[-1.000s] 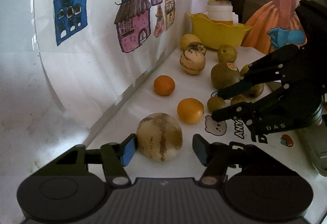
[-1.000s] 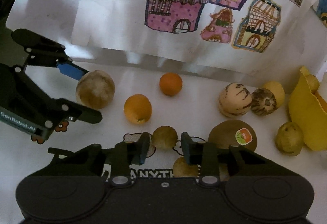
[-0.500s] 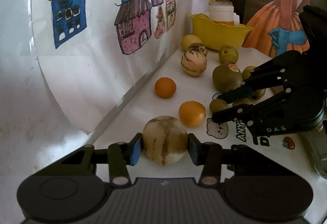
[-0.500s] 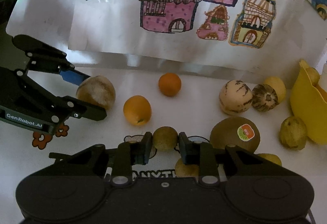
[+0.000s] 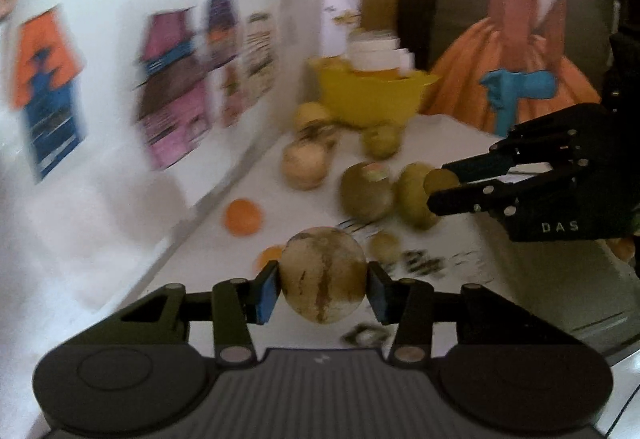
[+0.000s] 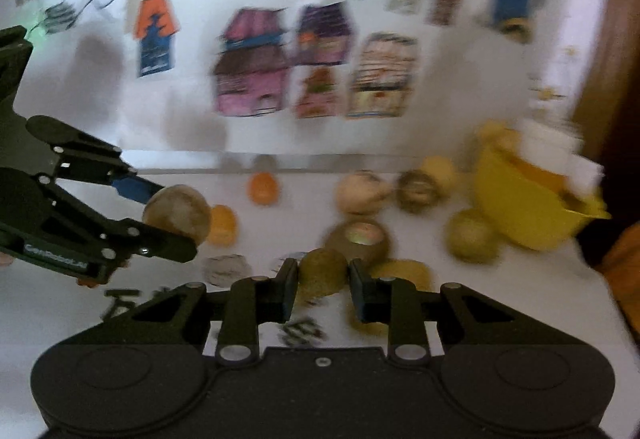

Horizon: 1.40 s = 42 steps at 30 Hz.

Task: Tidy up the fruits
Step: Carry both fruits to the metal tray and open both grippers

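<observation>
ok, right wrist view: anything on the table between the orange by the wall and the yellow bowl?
Yes: between orange and yellow bowl sit a pale striped fruit, then a dark striped one.

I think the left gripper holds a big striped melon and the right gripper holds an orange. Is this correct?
Not quite. The left gripper does hold the big striped melon, but the right gripper is shut on a small brownish-green fruit, not an orange. The right wrist view shows this; the oranges lie on the table.
</observation>
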Motion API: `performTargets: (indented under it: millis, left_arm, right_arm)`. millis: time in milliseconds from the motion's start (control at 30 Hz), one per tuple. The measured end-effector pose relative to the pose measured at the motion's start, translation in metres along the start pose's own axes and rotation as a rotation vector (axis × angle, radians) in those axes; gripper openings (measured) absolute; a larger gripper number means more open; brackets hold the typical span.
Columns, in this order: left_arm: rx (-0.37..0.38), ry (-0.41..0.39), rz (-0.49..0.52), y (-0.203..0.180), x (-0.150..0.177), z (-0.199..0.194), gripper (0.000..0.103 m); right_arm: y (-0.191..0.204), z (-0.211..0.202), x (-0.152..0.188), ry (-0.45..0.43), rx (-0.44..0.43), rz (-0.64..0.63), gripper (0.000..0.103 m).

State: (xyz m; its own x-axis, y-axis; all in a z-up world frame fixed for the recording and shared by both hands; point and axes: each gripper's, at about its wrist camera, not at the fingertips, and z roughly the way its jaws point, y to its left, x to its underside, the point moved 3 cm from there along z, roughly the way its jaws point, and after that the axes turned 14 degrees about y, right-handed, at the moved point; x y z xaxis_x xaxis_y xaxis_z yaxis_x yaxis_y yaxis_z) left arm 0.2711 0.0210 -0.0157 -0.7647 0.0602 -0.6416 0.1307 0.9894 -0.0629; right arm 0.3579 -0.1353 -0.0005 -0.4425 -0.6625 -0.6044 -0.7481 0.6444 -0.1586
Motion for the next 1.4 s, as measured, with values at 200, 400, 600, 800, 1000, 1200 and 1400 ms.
performTargets:
  millis: [200, 400, 600, 800, 1000, 1200, 1400]
  left_arm:
    - [0.094, -0.027, 0.053, -0.041, -0.029, 0.015, 0.050]
    - [0.203, -0.042, 0.100, -0.085, -0.063, 0.043, 0.050]
    - [0.310, 0.016, 0.112, -0.115, -0.084, 0.077, 0.050]
    - [0.343, 0.078, 0.136, -0.138, -0.095, 0.112, 0.050]
    - [0.366, 0.114, 0.126, -0.149, -0.100, 0.132, 0.050]
    - [0.357, 0.129, 0.136, -0.159, -0.101, 0.143, 0.050]
    - [0.354, 0.142, 0.121, -0.161, -0.100, 0.150, 0.050]
  right_arm:
    - [-0.049, -0.033, 0.034, 0.011, 0.136, 0.117, 0.030]
    - [-0.094, -0.045, 0.075, 0.052, 0.241, 0.246, 0.030]
    - [-0.125, -0.040, 0.106, 0.103, 0.302, 0.325, 0.030]
    - [-0.137, -0.026, 0.124, 0.135, 0.327, 0.368, 0.030]
    - [-0.145, -0.013, 0.129, 0.149, 0.331, 0.385, 0.030]
    - [-0.152, -0.005, 0.129, 0.156, 0.336, 0.397, 0.030]
    - [-0.157, 0.002, 0.133, 0.170, 0.339, 0.410, 0.030]
